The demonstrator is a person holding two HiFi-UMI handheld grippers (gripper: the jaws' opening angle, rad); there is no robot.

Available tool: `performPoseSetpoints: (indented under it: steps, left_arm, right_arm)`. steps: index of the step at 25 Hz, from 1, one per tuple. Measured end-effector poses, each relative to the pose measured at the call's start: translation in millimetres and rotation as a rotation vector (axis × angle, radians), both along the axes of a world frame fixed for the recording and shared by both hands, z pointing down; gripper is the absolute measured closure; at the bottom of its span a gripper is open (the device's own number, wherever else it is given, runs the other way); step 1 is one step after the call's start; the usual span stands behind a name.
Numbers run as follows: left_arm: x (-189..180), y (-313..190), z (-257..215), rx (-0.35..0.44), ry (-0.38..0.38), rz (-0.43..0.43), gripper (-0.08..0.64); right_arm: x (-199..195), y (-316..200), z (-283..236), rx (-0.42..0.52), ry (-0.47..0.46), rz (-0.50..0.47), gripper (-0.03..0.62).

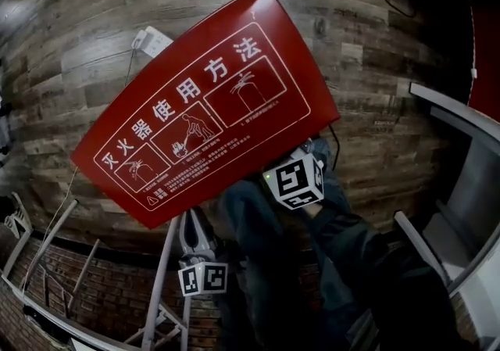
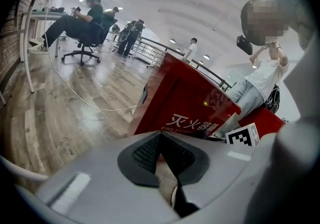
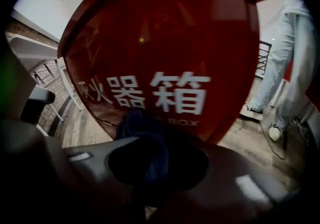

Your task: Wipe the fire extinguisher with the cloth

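A red fire extinguisher box [image 1: 211,99] stands on the wood floor, its lid printed with white instructions. My right gripper [image 1: 311,150] is at the box's near right side, below its marker cube [image 1: 297,180]. In the right gripper view, the right gripper [image 3: 150,160] is shut on a dark blue cloth [image 3: 145,138], which bunches just before the box's red front [image 3: 165,43]. My left gripper [image 1: 193,224] hangs lower left, near the box's front corner. In the left gripper view, the left gripper [image 2: 160,150] is shut and holds nothing, with the box [image 2: 185,103] beyond it. No extinguisher itself shows.
A power strip [image 1: 152,41] and white cable [image 2: 90,101] lie on the floor behind the box. A white metal frame [image 1: 160,287] stands by the brick wall at lower left, and white furniture [image 1: 461,185] at right. A seated person [image 2: 80,21] and a standing person [image 2: 260,81] are nearby.
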State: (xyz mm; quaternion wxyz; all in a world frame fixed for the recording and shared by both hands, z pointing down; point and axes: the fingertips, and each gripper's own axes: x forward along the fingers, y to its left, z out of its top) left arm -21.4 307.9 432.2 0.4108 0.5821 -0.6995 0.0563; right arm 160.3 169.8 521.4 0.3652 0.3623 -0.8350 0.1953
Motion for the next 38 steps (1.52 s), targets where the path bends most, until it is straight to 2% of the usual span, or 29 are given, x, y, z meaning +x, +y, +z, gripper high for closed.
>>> performPoseSetpoints:
  steps: [2,5,8,11,16,18,21,23,25,28,31,33,35,38]
  left_arm:
    - [-3.9,4.9,6.5,-0.012,0.008,-0.005,0.554]
    - [-16.9,13.8,8.1,-0.016,0.006,-0.035,0.554]
    - [-32.1,24.8,5.0,-0.030,-0.005,-0.069,0.554]
    - [-40.9,29.2,-0.1,-0.033,-0.012,-0.074,0.554]
    - [-38.9,25.1,-2.2,-0.015,-0.003,-0.046,0.554]
    - [-35.0,23.2,-2.5,-0.012,0.006,-0.022,0.554]
    - [-28.8,22.0,-3.2,-0.008,0.014,0.028,0.554]
    - [-27.4,22.3,-1.6,-0.013,0.015,0.052,0.554]
    - [-28.6,22.3,1.2,-0.024,0.012,0.062,0.554]
    - [-29.1,21.6,4.0,-0.037,0.015,0.054,0.554]
    - [-28.6,13.2,1.7,-0.032,0.014,0.041,0.554]
    - [-26.0,3.8,-2.0,-0.013,0.020,0.034,0.554]
    - [-20.4,-6.6,-5.1,0.007,0.031,0.038,0.554]
    - [-8.9,-17.7,-5.1,0.022,0.049,0.043,0.554]
  right_arm:
    - [-44.9,23.1,-2.3,-0.017,-0.052,-0.082,0.523]
    - [-125.2,66.9,-20.0,-0.032,-0.183,-0.260,0.523]
    - [-162.9,89.2,-31.1,-0.030,-0.252,-0.340,0.523]
    - [-142.1,81.0,-6.4,-0.030,-0.177,-0.362,0.523]
    - [-58.2,34.8,65.4,-0.053,0.020,-0.305,0.526]
    - [-23.2,15.0,87.7,-0.068,0.076,-0.188,0.526]
    - [15.3,-8.5,101.0,-0.091,0.098,0.028,0.526]
    - [15.5,-9.1,100.6,-0.106,0.082,0.088,0.526]
    - [-7.8,2.6,96.8,-0.136,0.032,0.077,0.526]
    - [-75.9,40.0,72.9,-0.166,-0.106,-0.080,0.526]
    - [-125.2,65.7,20.0,-0.100,-0.234,-0.255,0.526]
    - [-117.5,63.3,-12.3,-0.058,-0.285,-0.268,0.526]
    - [-84.6,46.7,-38.3,-0.026,-0.312,-0.218,0.526]
    - [-18.8,4.6,-72.7,0.128,-0.306,-0.179,0.526]
